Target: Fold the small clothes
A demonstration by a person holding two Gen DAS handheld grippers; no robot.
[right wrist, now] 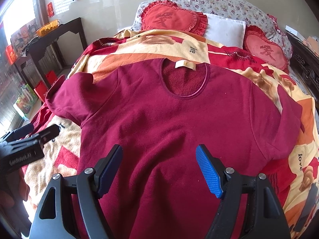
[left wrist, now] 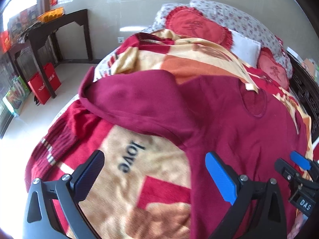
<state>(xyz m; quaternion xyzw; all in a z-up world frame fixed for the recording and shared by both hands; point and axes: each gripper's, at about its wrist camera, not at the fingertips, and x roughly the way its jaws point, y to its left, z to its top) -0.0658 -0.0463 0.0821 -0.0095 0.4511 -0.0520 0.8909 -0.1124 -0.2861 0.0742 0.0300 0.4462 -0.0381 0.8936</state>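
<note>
A dark red fleece top [right wrist: 169, 119] lies flat on the bed, neckline and white label [right wrist: 185, 65] at the far end. Its left sleeve [left wrist: 129, 101] stretches out to the left over the blanket. My right gripper [right wrist: 159, 169] is open and empty, hovering over the lower middle of the top. My left gripper [left wrist: 155, 171] is open and empty, over the blanket just left of the top's side edge. The right gripper [left wrist: 299, 165] shows at the right edge of the left wrist view; the left gripper [right wrist: 39, 131] shows at the left edge of the right wrist view.
A red, orange and cream blanket [right wrist: 295, 159] printed "love" covers the bed. Heart-shaped red cushions [right wrist: 171, 20] and a white pillow [right wrist: 225, 29] lie at the head. A dark wooden table [left wrist: 59, 25] and red bags [left wrist: 43, 85] stand on the floor at left.
</note>
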